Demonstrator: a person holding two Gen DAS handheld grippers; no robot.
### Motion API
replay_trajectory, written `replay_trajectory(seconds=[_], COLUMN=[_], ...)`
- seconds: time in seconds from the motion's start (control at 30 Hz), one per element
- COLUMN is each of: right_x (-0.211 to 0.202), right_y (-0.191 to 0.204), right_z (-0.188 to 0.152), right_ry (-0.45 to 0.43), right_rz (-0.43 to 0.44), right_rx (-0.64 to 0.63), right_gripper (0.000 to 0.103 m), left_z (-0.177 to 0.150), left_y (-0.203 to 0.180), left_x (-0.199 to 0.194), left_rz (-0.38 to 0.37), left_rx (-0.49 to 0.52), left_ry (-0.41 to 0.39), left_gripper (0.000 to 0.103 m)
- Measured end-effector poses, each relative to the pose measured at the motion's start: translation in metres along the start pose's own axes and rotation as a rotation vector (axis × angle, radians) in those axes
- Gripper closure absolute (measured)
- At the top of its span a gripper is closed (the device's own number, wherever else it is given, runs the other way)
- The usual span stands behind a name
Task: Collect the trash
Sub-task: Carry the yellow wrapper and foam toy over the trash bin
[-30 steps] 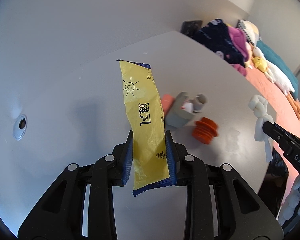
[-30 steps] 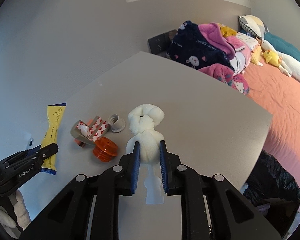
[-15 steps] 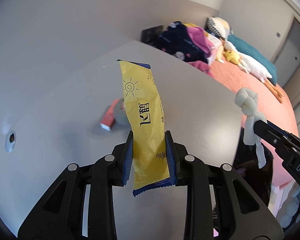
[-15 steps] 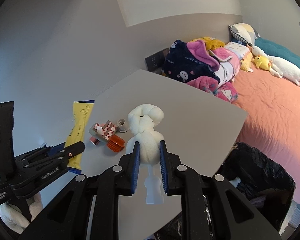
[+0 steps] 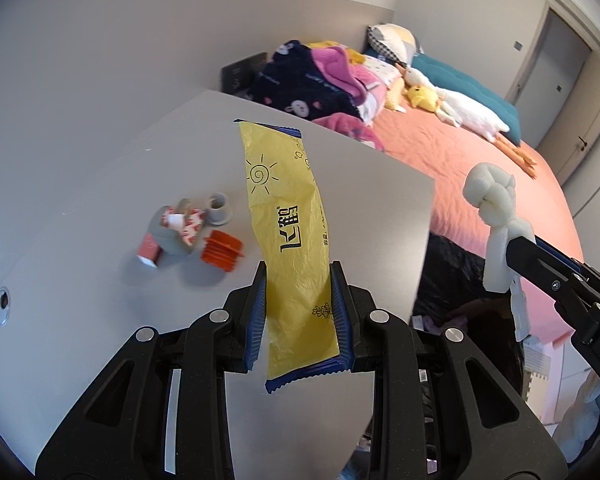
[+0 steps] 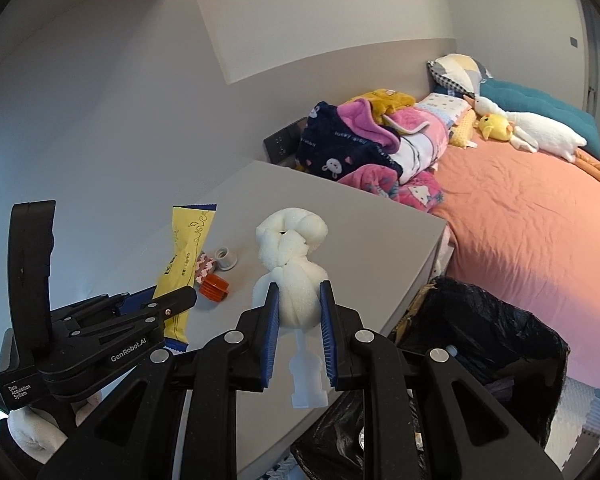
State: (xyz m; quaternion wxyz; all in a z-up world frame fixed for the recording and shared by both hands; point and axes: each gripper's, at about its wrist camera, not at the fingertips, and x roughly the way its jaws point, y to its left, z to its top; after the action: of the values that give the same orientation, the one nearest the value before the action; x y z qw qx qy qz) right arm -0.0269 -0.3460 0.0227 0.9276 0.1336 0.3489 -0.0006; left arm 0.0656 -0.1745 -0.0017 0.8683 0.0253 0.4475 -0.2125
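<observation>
Left gripper (image 5: 298, 300) jaws clamped on a long yellow plastic snack wrapper with blue crimped ends (image 5: 289, 216), gripped near its lower end, the rest sticking up and forward above the grey worktop (image 5: 99, 208). Wrapper is off the surface.

Right gripper (image 6: 298, 316) jaws clamped on a knotted lump of white foam packing (image 6: 293, 264); a thin translucent white plastic piece (image 6: 306, 380) hangs down from the lump between the jaws. Foam is held in the air over the worktop's near right corner.

On the worktop, toward its left edge, a small cluster: orange ribbed plastic cap (image 5: 221, 250), small grey plastic cylinder (image 5: 218, 208), crumpled grey and red-white patterned packet (image 5: 175, 230). They lie just beside each other; touching or not, cannot tell.

Black plastic trash bag (image 6: 480, 344) stands open on the floor just beside the worktop's right edge, some rubbish inside, too dark to identify.

Beyond the worktop, a bed with an orange sheet (image 6: 520, 208), a heap of pink and navy blankets (image 6: 360, 140) at its near end, and a white goose plush toy (image 6: 540, 128) by the teal cushion (image 6: 540, 100).
</observation>
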Motion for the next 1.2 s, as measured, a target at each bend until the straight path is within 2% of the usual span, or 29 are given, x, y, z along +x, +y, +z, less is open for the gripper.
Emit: replay_trajectory(seconds=[1.2], right_x=[-0.069], right_y=[-0.097], right_z=[-0.018], right_ry=[-0.098], right_rz=[-0.187], right_rx=[0.167], right_gripper=[0.082], left_z=[0.008], left_y=[-0.125], left_x=[0.021], left_rz=[-0.186], left_rx=[0.231], left_ry=[0.027], left_gripper=[0.073])
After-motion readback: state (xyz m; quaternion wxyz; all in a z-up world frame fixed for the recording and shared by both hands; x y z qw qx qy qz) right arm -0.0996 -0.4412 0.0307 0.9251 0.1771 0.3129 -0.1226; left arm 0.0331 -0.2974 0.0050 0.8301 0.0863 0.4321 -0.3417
